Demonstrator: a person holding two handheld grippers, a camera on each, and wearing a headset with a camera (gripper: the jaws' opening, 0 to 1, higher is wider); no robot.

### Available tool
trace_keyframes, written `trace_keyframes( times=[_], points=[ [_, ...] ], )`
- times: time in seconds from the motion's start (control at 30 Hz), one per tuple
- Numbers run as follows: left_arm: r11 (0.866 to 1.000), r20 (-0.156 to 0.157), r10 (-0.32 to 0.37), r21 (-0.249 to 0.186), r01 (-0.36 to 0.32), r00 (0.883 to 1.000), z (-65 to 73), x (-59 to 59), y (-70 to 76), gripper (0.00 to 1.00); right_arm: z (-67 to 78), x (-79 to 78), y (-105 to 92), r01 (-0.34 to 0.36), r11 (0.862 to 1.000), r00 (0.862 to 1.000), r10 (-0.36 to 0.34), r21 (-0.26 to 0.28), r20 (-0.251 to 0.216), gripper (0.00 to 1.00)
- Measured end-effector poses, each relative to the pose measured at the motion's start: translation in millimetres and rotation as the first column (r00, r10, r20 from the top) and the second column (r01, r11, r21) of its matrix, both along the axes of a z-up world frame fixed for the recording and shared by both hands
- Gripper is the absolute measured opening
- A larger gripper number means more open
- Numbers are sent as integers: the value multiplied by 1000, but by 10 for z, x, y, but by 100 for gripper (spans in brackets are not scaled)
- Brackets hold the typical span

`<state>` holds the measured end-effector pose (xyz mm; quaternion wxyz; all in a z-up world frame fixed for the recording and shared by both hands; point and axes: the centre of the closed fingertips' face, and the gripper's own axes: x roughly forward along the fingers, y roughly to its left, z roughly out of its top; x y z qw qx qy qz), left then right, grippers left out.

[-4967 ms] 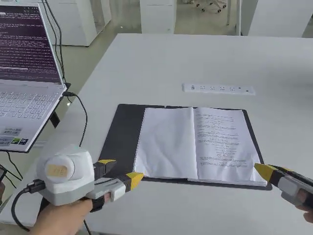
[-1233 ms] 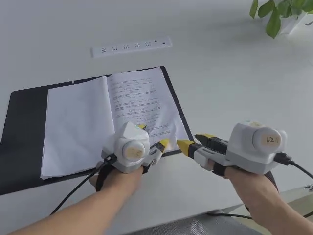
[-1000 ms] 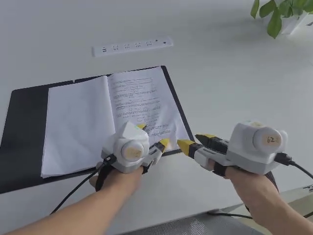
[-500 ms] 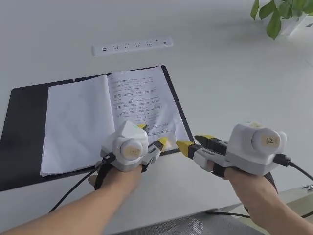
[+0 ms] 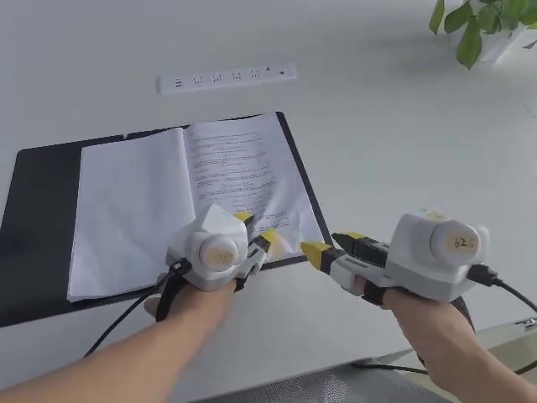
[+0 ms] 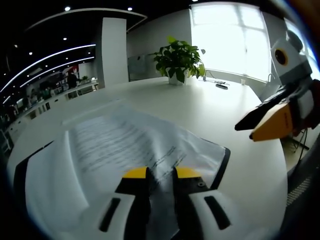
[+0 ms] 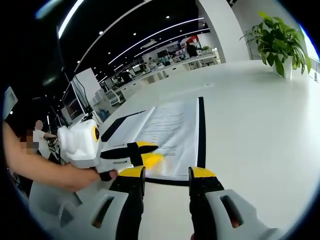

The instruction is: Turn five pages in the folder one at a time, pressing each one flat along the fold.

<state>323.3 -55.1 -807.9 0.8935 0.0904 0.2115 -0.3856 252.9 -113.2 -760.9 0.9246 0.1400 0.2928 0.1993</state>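
1. Since half a second ago, the left gripper [image 5: 256, 228] is sitting slightly further left, and its jaws are drawing closer. They are now pinching almost together on the near edge of the printed page [image 5: 243, 176]; the left gripper view is showing paper between them.
2. Just to its right, the right gripper [image 5: 333, 245] is hovering off the near right corner of the folder [image 5: 38, 168], jaws apart and holding nothing.
3. That folder is lying open on the white table [image 5: 377, 126], with a blank sheet [image 5: 126, 210] left of the fold [image 5: 189, 180] and the printed page right of it. A power strip [image 5: 226, 77] is lying beyond its far edge, and a plant [image 5: 470, 29] is standing at the far right.
4. The person seems to be gripping a page for turning; how many are already turned I cannot tell.
5. Next, that edge probably needs lifting as a single sheet and carrying leftward over the fold. The free right gripper could then be pressing it flat along the fold.
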Motion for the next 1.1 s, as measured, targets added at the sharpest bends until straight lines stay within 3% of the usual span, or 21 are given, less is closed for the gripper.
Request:
trace_keyframes(
  times=[0.23,0.43,0.67,0.87,1.1],
  points=[
    [1000,-4,9,16,-9,1000,-10,60,44,5,-3,2,-2,1,1000,1000,-1,2,-2,33],
    [998,-56,49,-44,-52,997,-9,52,44,3,10,16,8,1,1000,1000,-1,6,1,33],
    [993,-95,77,-83,-85,992,-8,65,57,0,-12,67,0,12,1000,1000,-12,18,-5,33],
    [994,-89,67,-79,-75,994,-8,58,48,1,-105,181,-20,59,996,997,-56,64,-52,30],
    [994,-86,65,-79,-72,994,-10,65,44,1,-223,296,-35,117,987,987,-104,110,-124,20]
  ],
)
